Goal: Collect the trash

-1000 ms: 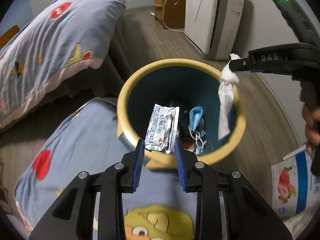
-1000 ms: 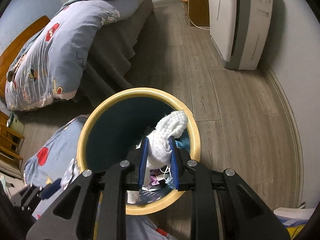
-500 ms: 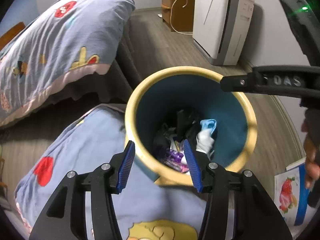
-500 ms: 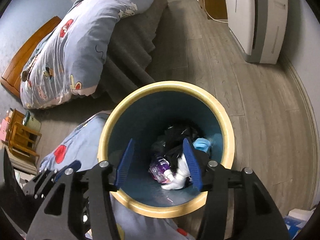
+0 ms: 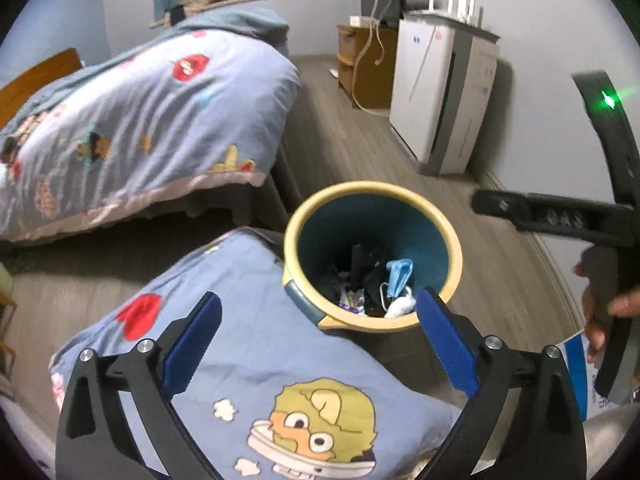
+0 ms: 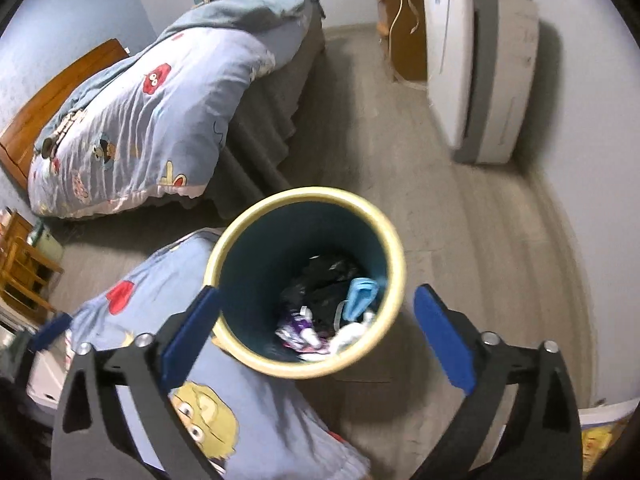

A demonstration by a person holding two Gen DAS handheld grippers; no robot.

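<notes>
A round bin with a yellow rim (image 5: 372, 188) and teal inside stands on the floor, also in the right wrist view (image 6: 308, 192). Inside lie a blue face mask (image 5: 398, 274), a white tissue wad (image 5: 400, 306), a purple wrapper (image 5: 352, 300) and dark scraps. My left gripper (image 5: 318, 300) hangs above the bin's near edge, jaws opening wide, nothing between them. My right gripper (image 6: 316, 293) is over the bin, jaws also opening and bare. Mask (image 6: 360, 294) and tissue (image 6: 348, 334) show below it.
A blue cartoon-print cushion (image 5: 248, 360) lies against the bin's near left side. A bed with a matching quilt (image 5: 140, 120) is at the left. A white appliance (image 5: 440, 100) and a wooden cabinet (image 5: 360, 64) stand by the far wall. A strawberry-print box (image 5: 580, 384) sits at the right.
Both grippers opened: the left let go of a silver packet, the right of the white tissue, and both fell into the bin. Both grippers then rose and drew back from the bin.
</notes>
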